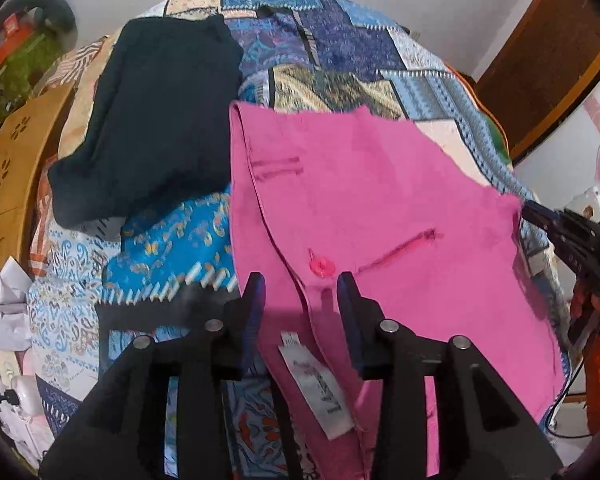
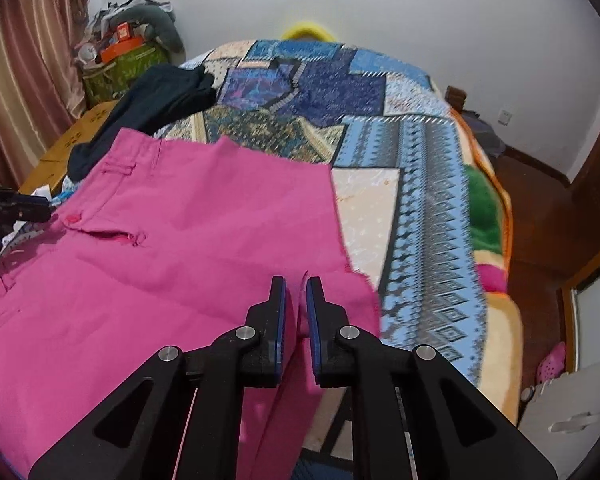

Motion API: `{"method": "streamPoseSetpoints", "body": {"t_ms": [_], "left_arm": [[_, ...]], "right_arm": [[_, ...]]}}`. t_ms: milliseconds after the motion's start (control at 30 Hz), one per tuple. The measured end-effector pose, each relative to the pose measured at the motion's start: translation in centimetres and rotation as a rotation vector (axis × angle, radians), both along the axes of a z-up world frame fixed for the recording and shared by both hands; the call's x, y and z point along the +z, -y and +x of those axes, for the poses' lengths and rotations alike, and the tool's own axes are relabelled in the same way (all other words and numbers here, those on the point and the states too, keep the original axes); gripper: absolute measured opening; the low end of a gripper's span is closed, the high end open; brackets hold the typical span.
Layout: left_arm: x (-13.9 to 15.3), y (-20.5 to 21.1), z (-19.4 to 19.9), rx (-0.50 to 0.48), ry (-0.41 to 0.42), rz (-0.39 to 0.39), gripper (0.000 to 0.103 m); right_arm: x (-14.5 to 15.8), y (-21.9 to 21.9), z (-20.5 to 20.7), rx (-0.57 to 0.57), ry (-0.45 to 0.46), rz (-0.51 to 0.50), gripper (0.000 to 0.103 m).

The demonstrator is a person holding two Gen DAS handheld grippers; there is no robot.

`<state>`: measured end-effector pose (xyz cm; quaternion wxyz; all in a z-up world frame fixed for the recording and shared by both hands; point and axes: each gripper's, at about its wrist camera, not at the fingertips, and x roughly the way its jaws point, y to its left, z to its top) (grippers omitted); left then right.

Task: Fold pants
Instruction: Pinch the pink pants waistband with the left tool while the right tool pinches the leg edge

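Pinching the pink pants (image 2: 172,248) edge, right gripper (image 2: 297,284) clamps; left gripper (image 1: 301,280) gapes over the waistband.

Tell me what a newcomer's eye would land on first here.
The bright pink pants spread over the patchwork bedspread dominate both views. The right gripper pinches their edge; the left gripper is open at the waistband. A dark garment lies beside them.

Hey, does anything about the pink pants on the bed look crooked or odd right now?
Mostly tidy. The pink pants lie flat on the patchwork bedspread. The waistband gapes open by the left claw, white label showing. The right claw pinches a side edge into a small ridge. A dark garment lies alongside.
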<state>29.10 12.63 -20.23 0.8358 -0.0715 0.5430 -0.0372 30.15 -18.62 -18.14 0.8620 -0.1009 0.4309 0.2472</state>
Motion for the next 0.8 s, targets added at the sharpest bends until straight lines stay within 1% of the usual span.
{"method": "streamPoseSetpoints", "body": {"t_ms": [100,167,200,267,333,367,433,600,633,700,733,767,800], "left_arm": [[-0.2,-0.4,1.5,0.009,-0.010,-0.020,0.040],[-0.8,-0.7,2.3,0.014,-0.036,-0.043,0.040],[-1.4,-0.9,3.0,0.017,-0.060,-0.064,0.040],[-2.2,-0.9,3.7,0.021,-0.091,-0.094,0.040],[-3.2,-0.9,4.2,0.024,-0.121,-0.122,0.040],[-3.6,-0.9,4.3,0.025,-0.137,-0.140,0.040],[-4.7,-1.0,4.7,0.035,-0.161,-0.173,0.040],[-4.7,-0.4,4.8,0.011,-0.142,-0.183,0.040],[-4.8,-0.3,4.8,0.008,-0.136,-0.177,0.037],[-4.6,0.0,4.7,-0.002,-0.122,-0.149,0.018],[-4.6,0.1,4.6,-0.005,-0.111,-0.113,0.013],[-4.5,0.1,4.5,-0.008,-0.103,-0.107,0.010],[-4.4,-0.1,4.4,-0.005,-0.088,-0.107,0.005]], "right_arm": [[0.7,0.9,0.3,-0.036,0.011,0.021,0.019],[1.0,1.4,0.6,-0.061,0.015,0.033,0.028],[1.0,1.7,0.8,-0.074,0.017,0.036,0.030],[0.9,2.4,1.3,-0.100,0.020,0.037,0.039],[0.4,2.8,1.8,-0.128,0.014,0.030,0.045],[0.2,3.0,2.0,-0.134,0.008,0.030,0.046],[-0.9,3.5,2.6,-0.152,-0.032,0.040,0.046],[-3.3,4.0,3.5,-0.164,-0.141,0.073,0.046],[-3.6,3.8,3.6,-0.159,-0.150,0.082,0.046],[-3.6,3.3,3.5,-0.140,-0.142,0.092,0.046],[-3.6,3.1,3.5,-0.131,-0.143,0.096,0.046],[-3.7,2.8,3.6,-0.127,-0.143,0.099,0.037],[-3.7,2.7,3.7,-0.122,-0.143,0.102,0.030]]}}
